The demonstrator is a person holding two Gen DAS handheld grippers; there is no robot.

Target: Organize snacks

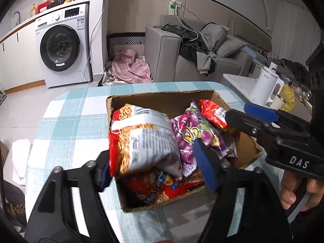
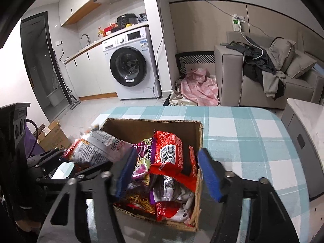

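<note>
An open cardboard box (image 1: 162,96) (image 2: 154,121) full of snack packets stands on the checked tablecloth. My left gripper (image 1: 156,168) is open over its near left corner. A blurred orange-and-silver noodle snack bag (image 1: 141,139) (image 2: 97,147) hangs loose between the blue pads; the right pad stands clear of it. My right gripper (image 2: 167,174) (image 1: 237,111) is open over the box's right side. A red packet (image 2: 170,156) (image 1: 214,111) lies tilted on the pile between its pads. A purple bag (image 1: 194,133) (image 2: 141,158) sits in the middle. The left gripper (image 2: 66,162) shows at the right wrist view's left.
The table under the teal-and-white cloth (image 1: 77,111) (image 2: 243,137) ends just beyond the box. A side table with a white kettle (image 1: 265,85) is to the right. On the floor at left sits another carton (image 2: 52,135). A hand (image 1: 293,190) holds the right gripper's handle.
</note>
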